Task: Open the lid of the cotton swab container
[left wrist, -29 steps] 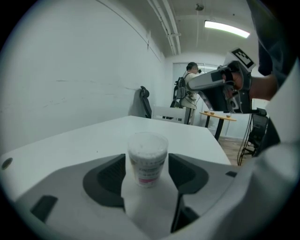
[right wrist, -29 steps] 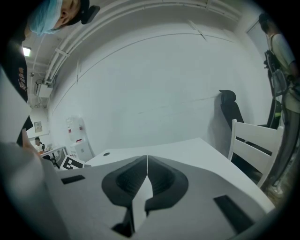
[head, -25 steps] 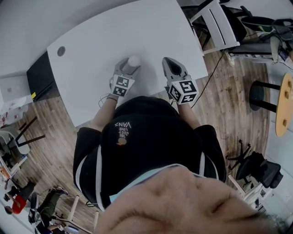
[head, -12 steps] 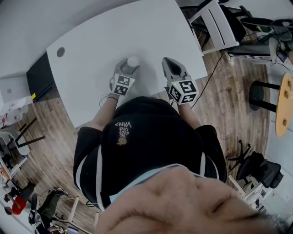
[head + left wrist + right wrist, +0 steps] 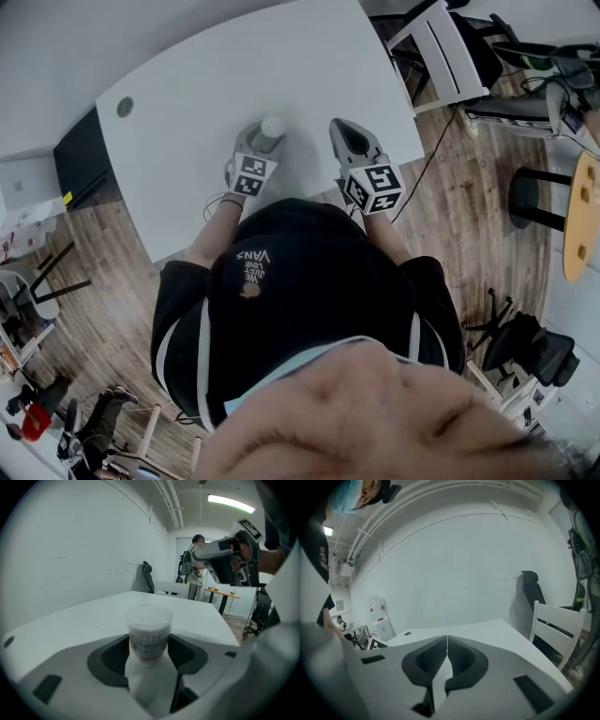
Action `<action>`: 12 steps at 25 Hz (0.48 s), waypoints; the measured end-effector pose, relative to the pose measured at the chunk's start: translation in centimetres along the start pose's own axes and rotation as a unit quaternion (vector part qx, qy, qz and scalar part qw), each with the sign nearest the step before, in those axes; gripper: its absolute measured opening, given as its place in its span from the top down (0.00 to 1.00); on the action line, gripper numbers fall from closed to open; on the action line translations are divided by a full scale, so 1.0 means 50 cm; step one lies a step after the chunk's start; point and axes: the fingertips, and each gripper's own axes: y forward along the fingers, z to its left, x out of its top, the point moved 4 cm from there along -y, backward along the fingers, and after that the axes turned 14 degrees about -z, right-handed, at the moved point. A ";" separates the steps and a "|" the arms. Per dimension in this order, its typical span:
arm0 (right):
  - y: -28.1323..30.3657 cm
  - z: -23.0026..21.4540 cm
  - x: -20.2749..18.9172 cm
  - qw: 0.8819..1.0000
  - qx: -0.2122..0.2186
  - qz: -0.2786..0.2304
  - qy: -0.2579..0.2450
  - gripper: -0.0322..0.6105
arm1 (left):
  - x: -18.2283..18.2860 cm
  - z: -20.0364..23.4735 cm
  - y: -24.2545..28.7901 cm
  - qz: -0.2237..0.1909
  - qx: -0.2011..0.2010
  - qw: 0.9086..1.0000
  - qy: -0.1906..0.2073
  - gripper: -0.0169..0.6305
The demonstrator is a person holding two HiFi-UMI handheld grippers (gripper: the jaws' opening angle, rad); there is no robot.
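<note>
The cotton swab container (image 5: 273,126) is a small clear round tub with a clear lid (image 5: 149,616) and white swab tips packed under it. It stands upright on the white table (image 5: 187,84). My left gripper (image 5: 262,141) is shut on its lower body (image 5: 148,645), and the lid stands free above the jaws. My right gripper (image 5: 336,127) hovers to the right of the container, apart from it. Its jaws are shut with nothing between them (image 5: 446,641). In the left gripper view the right gripper (image 5: 220,559) hangs high to the right of the tub.
A round cable hole (image 5: 125,106) sits at the table's far left. A white chair (image 5: 441,47) stands past the table's right edge, with a black stool (image 5: 534,192) on the wooden floor. A person (image 5: 194,569) stands in the background.
My right gripper has edged slightly left, toward the container. The left gripper and the container have not moved.
</note>
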 end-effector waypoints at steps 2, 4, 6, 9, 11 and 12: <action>-0.002 0.003 0.001 1.000 0.000 -0.001 -0.001 0.93 | 0.001 -0.001 -0.002 -0.002 -0.002 1.000 0.000 0.57; -0.004 0.008 0.003 1.000 0.001 -0.002 -0.002 0.93 | 0.005 -0.001 -0.007 -0.004 -0.005 1.000 0.002 0.57; -0.005 0.013 0.004 1.000 0.001 -0.003 -0.002 0.93 | 0.011 0.001 -0.012 -0.009 -0.006 1.000 -0.001 0.57; -0.005 0.019 0.007 1.000 0.004 -0.004 -0.003 0.93 | 0.025 0.001 -0.017 -0.016 -0.011 1.000 -0.001 0.57; -0.004 0.026 0.009 1.000 0.006 -0.006 -0.004 0.93 | 0.039 -0.001 -0.023 -0.023 -0.014 1.000 0.000 0.57; -0.004 0.029 0.011 1.000 0.007 -0.008 -0.003 0.93 | 0.046 -0.002 -0.027 -0.026 -0.016 1.000 -0.001 0.57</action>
